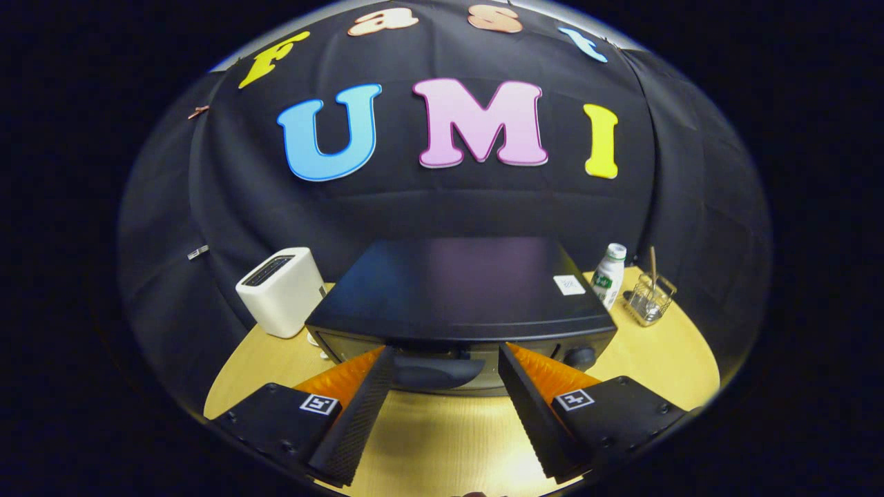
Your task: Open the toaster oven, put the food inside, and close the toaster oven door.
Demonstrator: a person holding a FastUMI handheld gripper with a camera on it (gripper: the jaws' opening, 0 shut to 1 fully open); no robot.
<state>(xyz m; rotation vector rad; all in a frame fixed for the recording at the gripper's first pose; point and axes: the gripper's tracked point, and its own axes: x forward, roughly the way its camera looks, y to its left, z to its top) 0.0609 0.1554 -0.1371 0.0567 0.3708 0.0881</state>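
A black toaster oven [459,290] stands on the wooden table, seen from above and in front. Its door is closed, and the dark door handle [436,373] runs along the top of the front face. My gripper [447,353] is open, with its fingers on either side of the handle, just in front of the oven's front. Nothing is held between the fingers. A round knob [579,357] sits at the right end of the oven's front, close to the right finger. No food is visible.
A white pop-up toaster [282,290] stands left of the oven. To the oven's right are a small white bottle with a green label [609,275] and a wire basket [650,298] with a spoon. Bare wooden table [442,442] lies below the fingers.
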